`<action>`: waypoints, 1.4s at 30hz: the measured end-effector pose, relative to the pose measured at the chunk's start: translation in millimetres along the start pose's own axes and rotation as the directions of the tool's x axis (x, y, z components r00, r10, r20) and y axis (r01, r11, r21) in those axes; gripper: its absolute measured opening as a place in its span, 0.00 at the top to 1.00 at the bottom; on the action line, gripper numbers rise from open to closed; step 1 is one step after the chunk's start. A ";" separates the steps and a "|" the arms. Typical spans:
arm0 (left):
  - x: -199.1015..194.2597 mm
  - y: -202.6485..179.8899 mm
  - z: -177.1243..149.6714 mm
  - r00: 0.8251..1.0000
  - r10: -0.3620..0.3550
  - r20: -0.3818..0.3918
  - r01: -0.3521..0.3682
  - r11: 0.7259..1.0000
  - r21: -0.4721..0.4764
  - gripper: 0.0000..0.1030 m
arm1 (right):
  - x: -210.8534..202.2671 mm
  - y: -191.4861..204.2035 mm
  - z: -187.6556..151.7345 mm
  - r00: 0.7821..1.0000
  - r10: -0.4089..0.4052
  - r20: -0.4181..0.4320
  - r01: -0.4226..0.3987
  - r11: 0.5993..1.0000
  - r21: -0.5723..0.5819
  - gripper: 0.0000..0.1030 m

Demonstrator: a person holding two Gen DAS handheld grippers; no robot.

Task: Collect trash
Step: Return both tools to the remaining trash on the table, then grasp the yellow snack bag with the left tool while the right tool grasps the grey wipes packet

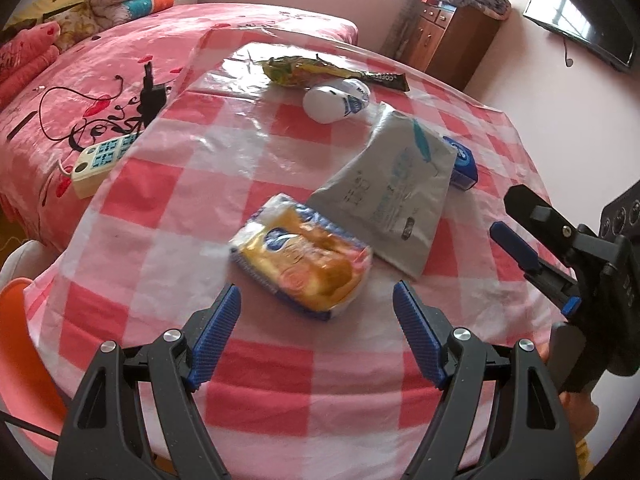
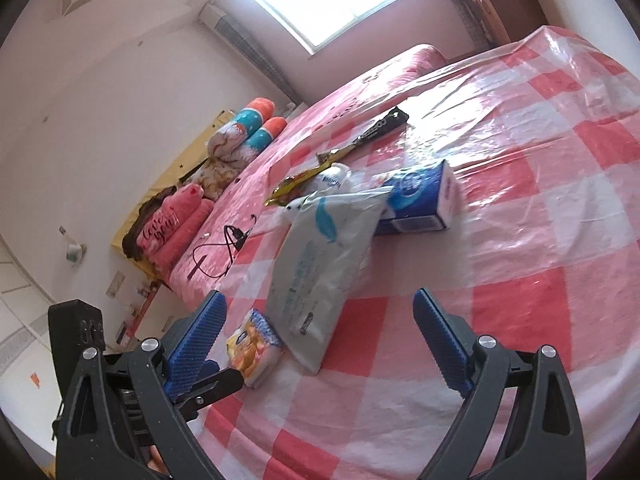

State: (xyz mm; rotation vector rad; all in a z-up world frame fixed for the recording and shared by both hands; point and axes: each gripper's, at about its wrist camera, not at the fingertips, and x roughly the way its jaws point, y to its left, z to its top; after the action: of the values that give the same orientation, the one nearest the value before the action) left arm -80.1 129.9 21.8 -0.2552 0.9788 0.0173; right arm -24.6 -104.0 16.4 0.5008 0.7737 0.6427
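Two open claws hovering over trash on the checked counter

The left claw (image 1: 316, 332) is standing wide with nothing between its blue pads – the yellow-and-blue plastic snack packet (image 1: 302, 254) is lying just beyond them on the red-and-white checked counter (image 1: 180, 216). The right claw (image 2: 320, 344) is gaping empty too, near the grey flat pouch (image 2: 320, 264), which is leaning on a blue-and-white carton (image 2: 424, 200) – a white bottle (image 1: 334, 100) and a crumpled yellow wrapper (image 1: 300, 70) are lying farther back.

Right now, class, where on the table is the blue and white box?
The blue and white box lies on the checked tablecloth, half tucked under the grey mailer bag on its right in the right wrist view, near the white bottle.
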 end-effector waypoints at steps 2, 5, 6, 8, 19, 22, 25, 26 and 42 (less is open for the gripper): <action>5.4 -5.0 2.7 1.000 0.007 -0.007 -0.006 1.000 0.006 0.23 | -1.9 -1.6 0.7 1.000 0.000 0.003 0.000 1.000 0.005 0.10; 12.0 -11.3 6.9 1.000 0.026 -0.004 -0.026 1.000 0.010 0.23 | -4.0 -4.2 2.0 1.000 0.004 0.010 -0.004 1.000 0.008 0.10; 14.2 -12.7 8.7 0.999 0.033 -0.003 -0.033 0.999 0.011 0.23 | -4.8 -4.6 2.5 1.000 0.003 0.012 -0.004 1.000 0.008 0.10; 18.1 -14.2 11.7 0.999 0.051 -0.001 -0.051 0.999 0.009 0.23 | -6.0 -6.4 3.3 1.000 0.006 0.014 -0.006 1.000 0.011 0.10; 30.4 -18.7 25.2 0.991 0.133 0.033 -0.134 0.991 0.010 0.23 | -7.9 -12.5 5.7 0.999 0.034 0.004 -0.034 0.999 0.031 0.10; 30.7 -17.4 28.8 0.988 0.148 0.045 -0.148 0.989 0.003 0.23 | -7.2 -11.5 5.9 0.999 0.038 -0.002 -0.038 0.999 0.025 0.10; 31.3 -14.0 32.6 0.985 0.161 0.057 -0.160 0.987 -0.009 0.29 | -4.9 -10.9 6.2 0.999 0.044 -0.012 -0.044 0.999 0.021 0.10; 32.1 -12.7 33.3 0.985 0.164 0.056 -0.163 0.986 -0.014 0.34 | -4.3 -10.7 6.2 0.999 0.047 -0.015 -0.046 0.999 0.021 0.10; 29.2 -13.4 37.2 0.986 0.142 0.090 -0.144 0.989 0.020 0.65 | -2.3 -11.3 5.9 0.997 0.065 -0.042 -0.063 0.997 0.034 0.10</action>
State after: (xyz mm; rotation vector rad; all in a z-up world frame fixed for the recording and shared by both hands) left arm -31.6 122.1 20.3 -0.1577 0.9076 0.1457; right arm -17.5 -114.5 14.0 0.5445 0.8119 0.7029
